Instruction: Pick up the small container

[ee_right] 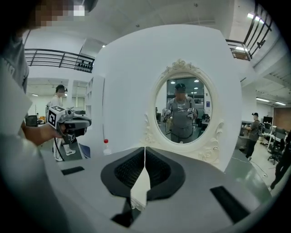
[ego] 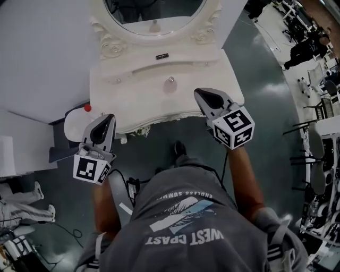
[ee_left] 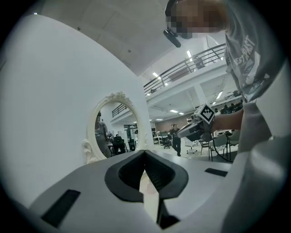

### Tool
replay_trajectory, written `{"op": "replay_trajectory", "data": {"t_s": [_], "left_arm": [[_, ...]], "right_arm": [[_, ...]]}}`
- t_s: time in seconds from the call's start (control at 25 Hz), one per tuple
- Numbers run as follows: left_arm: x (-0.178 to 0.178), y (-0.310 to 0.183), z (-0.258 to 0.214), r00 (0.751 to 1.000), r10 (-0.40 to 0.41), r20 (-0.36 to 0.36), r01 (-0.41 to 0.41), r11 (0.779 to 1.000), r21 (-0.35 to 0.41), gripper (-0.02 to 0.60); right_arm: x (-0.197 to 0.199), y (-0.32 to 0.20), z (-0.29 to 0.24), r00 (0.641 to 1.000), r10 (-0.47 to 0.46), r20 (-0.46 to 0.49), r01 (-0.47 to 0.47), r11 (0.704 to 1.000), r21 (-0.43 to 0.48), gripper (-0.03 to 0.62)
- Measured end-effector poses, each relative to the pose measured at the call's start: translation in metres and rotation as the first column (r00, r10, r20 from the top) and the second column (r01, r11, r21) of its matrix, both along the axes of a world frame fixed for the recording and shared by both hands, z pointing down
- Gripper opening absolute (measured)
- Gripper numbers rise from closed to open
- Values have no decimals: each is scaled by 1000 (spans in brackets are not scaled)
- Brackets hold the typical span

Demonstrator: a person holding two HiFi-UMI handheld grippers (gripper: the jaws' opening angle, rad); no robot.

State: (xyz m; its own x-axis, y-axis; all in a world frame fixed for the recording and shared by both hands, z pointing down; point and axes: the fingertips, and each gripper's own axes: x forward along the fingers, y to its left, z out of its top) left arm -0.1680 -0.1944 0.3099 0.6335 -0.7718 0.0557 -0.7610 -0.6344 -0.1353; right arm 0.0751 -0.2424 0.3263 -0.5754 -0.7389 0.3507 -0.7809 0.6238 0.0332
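Head view: a white carved dressing table (ego: 133, 101) stands at the far side under an oval mirror (ego: 154, 16). The small pale pinkish container with a knob top (ego: 170, 83) sits alone near the middle of the tabletop, apart from both tools. The right gripper (ego: 204, 95) hangs over the table's near right edge, just right of the container. It looks the better placed to reach the container. The left gripper (ego: 104, 123) is held off the table's near left corner, out of the way. It is close to a red-capped bottle (ego: 87, 108) on a round white stand (ego: 71, 127).

Left gripper view: its jaws are pressed together with nothing between them, aimed past the mirror.

Right gripper view: its jaws also meet, empty, and face the mirror. They would need to part before any grasp.
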Motion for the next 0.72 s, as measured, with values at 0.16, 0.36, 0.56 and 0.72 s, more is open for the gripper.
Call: {"op": "replay_trajectory", "data": {"t_s": [0.16, 0.36, 0.56, 0.72], "left_arm": [[-2, -14, 8, 999, -51, -9, 50, 999, -16, 15], [0, -20, 21, 995, -96, -8, 96, 994, -47, 15], [2, -24, 32, 991, -132, 2, 131, 988, -81, 15], [5, -28, 41, 988, -155, 14, 155, 982, -109, 15]], "right_arm": [[-5, -30, 16, 999, -50, -10, 49, 999, -23, 28], [-7, -58, 34, 995, -96, -17, 95, 994, -50, 29], [-8, -81, 54, 991, -130, -17, 128, 988, -82, 31], [-7, -96, 74, 988, -152, -13, 149, 982, -115, 40]]}}
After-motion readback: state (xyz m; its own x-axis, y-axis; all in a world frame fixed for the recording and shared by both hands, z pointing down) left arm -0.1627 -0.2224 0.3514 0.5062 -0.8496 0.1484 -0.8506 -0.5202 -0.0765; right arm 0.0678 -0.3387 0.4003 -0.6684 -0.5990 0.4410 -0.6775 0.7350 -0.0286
